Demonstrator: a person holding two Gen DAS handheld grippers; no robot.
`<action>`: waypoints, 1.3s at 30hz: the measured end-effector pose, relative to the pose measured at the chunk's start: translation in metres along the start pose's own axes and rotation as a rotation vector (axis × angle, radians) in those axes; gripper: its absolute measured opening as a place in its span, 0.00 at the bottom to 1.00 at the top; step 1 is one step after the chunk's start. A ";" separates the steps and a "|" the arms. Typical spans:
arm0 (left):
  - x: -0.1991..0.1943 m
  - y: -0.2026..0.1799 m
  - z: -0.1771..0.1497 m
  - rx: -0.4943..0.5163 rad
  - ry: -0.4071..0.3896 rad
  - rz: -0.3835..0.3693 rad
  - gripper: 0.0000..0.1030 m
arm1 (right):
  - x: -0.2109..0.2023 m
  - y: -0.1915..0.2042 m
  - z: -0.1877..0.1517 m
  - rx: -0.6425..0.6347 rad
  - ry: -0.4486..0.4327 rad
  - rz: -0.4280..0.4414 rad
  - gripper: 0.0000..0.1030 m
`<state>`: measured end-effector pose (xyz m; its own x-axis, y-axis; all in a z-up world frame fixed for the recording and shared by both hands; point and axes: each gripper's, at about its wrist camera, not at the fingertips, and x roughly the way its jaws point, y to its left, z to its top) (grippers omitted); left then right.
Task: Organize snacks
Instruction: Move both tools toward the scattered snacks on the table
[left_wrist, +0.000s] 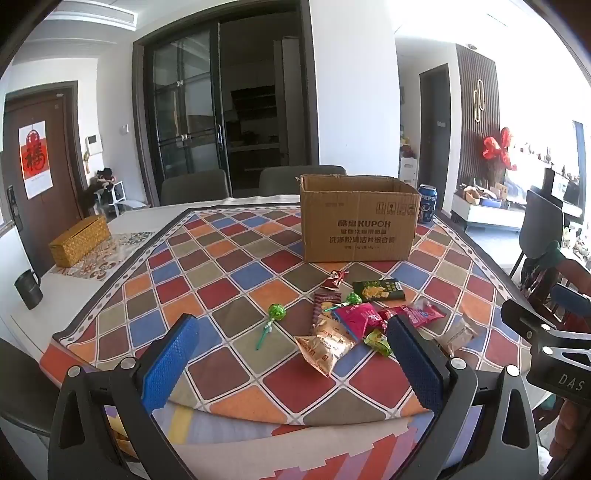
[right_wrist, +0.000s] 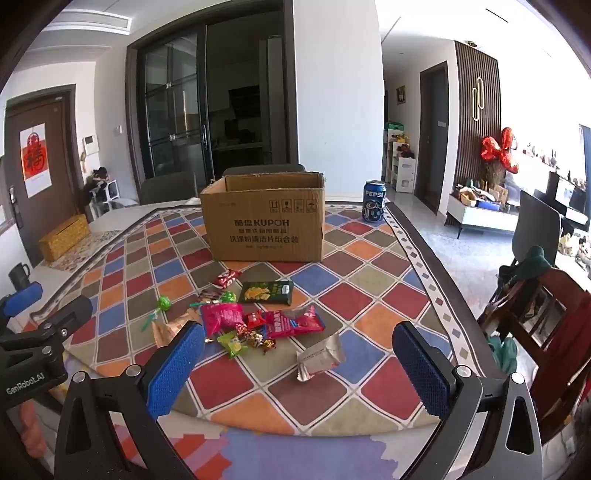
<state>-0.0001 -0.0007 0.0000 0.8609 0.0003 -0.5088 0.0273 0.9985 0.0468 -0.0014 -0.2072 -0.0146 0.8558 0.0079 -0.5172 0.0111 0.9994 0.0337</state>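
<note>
An open cardboard box (left_wrist: 356, 219) (right_wrist: 264, 221) stands on the checked tablecloth (left_wrist: 236, 266). In front of it lies a loose pile of snacks: a green lollipop (left_wrist: 276, 314) (right_wrist: 163, 303), a gold chip bag (left_wrist: 327, 345), a pink bag (left_wrist: 356, 319) (right_wrist: 221, 315), a dark green packet (left_wrist: 378, 290) (right_wrist: 267, 292), a red packet (right_wrist: 293, 320) and a silver packet (right_wrist: 320, 357) (left_wrist: 456, 334). My left gripper (left_wrist: 291, 365) is open and empty, just short of the pile. My right gripper (right_wrist: 299, 373) is open and empty, with the silver packet ahead between its fingers.
A Pepsi can (left_wrist: 427, 203) (right_wrist: 374, 201) stands right of the box. A yellow woven box (left_wrist: 79, 240) and a black mug (left_wrist: 28, 288) sit at the table's left. Chairs stand behind the table and a wooden chair (right_wrist: 546, 332) at the right.
</note>
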 end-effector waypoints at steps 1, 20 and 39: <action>0.000 0.000 0.000 0.000 0.000 0.001 1.00 | 0.000 0.000 0.000 0.000 0.001 0.001 0.99; 0.017 -0.004 -0.005 0.024 0.043 -0.008 1.00 | 0.011 -0.002 -0.001 0.008 0.035 0.004 0.99; 0.075 -0.005 -0.001 0.034 0.142 -0.036 1.00 | 0.067 -0.002 0.000 0.014 0.185 0.003 0.99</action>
<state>0.0641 -0.0060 -0.0396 0.7785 -0.0256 -0.6271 0.0760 0.9957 0.0538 0.0556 -0.2083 -0.0494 0.7459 0.0189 -0.6658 0.0167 0.9988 0.0470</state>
